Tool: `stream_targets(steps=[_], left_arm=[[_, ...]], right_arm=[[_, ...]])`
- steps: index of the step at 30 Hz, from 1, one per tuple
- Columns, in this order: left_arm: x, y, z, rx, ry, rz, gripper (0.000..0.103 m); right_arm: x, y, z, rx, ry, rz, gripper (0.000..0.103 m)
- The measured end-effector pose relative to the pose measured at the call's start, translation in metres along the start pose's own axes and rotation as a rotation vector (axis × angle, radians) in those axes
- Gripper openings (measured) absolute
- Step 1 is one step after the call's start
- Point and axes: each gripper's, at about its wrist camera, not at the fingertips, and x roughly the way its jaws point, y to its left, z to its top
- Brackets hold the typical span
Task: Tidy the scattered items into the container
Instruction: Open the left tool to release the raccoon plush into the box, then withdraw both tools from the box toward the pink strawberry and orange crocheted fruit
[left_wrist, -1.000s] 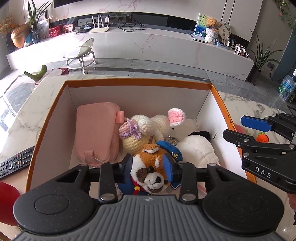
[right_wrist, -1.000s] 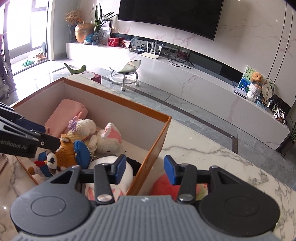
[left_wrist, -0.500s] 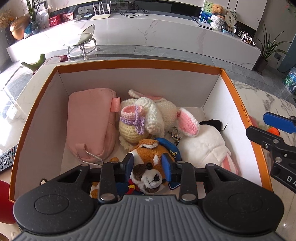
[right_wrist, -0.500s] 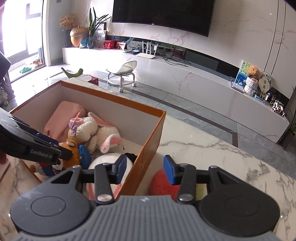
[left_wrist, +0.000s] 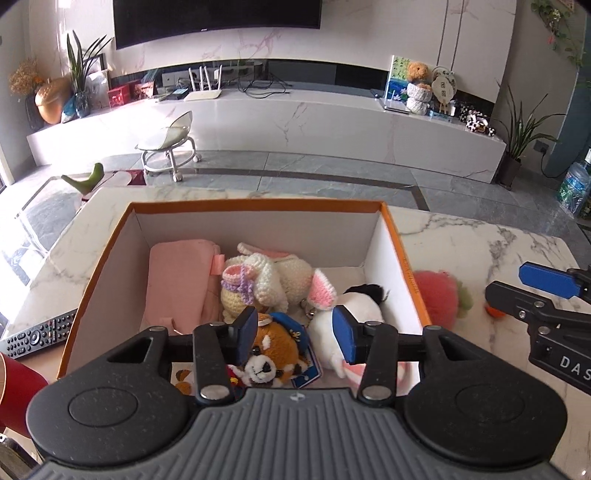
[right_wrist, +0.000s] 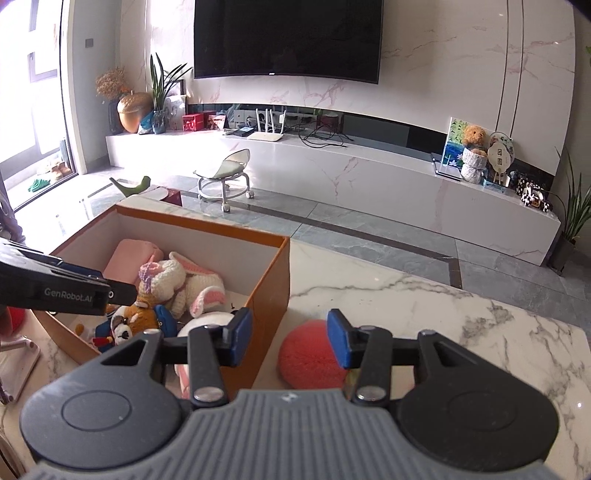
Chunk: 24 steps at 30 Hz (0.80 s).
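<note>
Here, the orange-rimmed cardboard box (left_wrist: 391, 236) sits on a marble table (left_wrist: 461, 240) and serves as the landmark. Inside the box, along its left wall, lies a pink pouch (left_wrist: 181, 280); just beside it toward the middle is a crocheted bunny (left_wrist: 266, 280) with a pink-lined ear, and against the right wall a white plush with a black tuft (left_wrist: 360, 306). At the near end of the box lies a red panda plush (left_wrist: 271, 354) in a blue cap, resting against the bunny and the white plush.

The left gripper (left_wrist: 294, 335) hangs over the near end of the box, its blue pads spread wide and holding nothing; the panda shows between and below them, touching neither.

Outside the box, just beside its right wall, a pink-red crocheted ball (right_wrist: 312, 354) lies on the table. The right gripper (right_wrist: 290, 340) hovers above that wall and the ball, fingers wide apart and empty. A small orange item (left_wrist: 493, 312) sits further right of the box, partly hidden. A remote control (left_wrist: 35, 334) lies left of the box.
</note>
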Motion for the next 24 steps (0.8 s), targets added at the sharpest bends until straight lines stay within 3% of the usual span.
stream_targets(steps=[11, 24], left_arm=[[-0.059, -0.069, -0.007, 0.096, -0.113, -0.075, 0.058], [-0.075, -0.139, -0.046, 0.173, -0.199, -0.160, 0.058]], right_arm=[[-0.078, -0.029, -0.011, 0.077, -0.093, -0.045, 0.055], [-0.146, -0.060, -0.051, 0.126, -0.151, -0.169, 0.059]])
